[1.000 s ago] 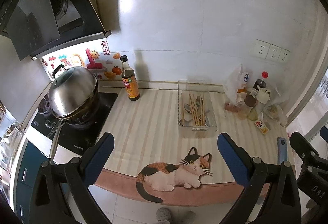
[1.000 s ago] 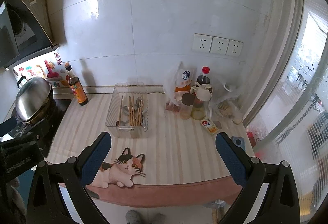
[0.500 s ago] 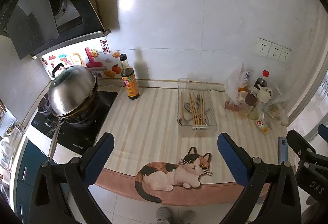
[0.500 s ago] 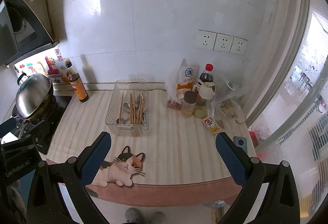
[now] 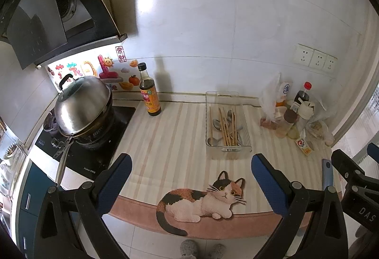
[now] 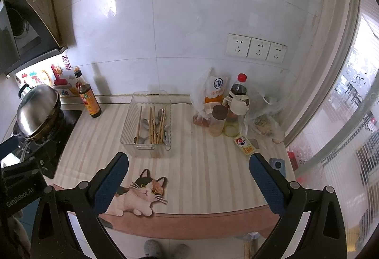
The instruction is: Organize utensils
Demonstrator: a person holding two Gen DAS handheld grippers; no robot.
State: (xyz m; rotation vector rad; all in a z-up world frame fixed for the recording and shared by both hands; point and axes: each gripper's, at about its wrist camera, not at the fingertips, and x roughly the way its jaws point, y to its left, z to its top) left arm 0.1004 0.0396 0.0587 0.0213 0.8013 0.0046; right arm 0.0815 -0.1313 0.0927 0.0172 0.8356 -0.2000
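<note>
A clear plastic bin (image 5: 246, 133) (image 6: 129, 126) stands on the striped counter mat near the back wall. Inside it lie several wooden chopsticks (image 5: 227, 126) (image 6: 155, 125) mixed with metal spoons (image 5: 216, 123) (image 6: 145, 123). My left gripper (image 5: 190, 176) hangs open and empty over the counter's front edge, well short of the bin. My right gripper (image 6: 188, 176) is likewise open and empty, in front of the bin and to its right. The right gripper's body shows at the right edge of the left wrist view.
A lidded steel wok (image 5: 83, 107) sits on the black stove at left, a soy sauce bottle (image 5: 148, 95) beside it. Bottles, jars and bags (image 6: 227, 107) crowd the back right corner. A small carton (image 6: 244, 144) and a blue phone (image 6: 277, 165) lie at right.
Both grippers have drifted slightly back and upward, so the counter sits a little lower in both views. Nothing on the counter moved.
</note>
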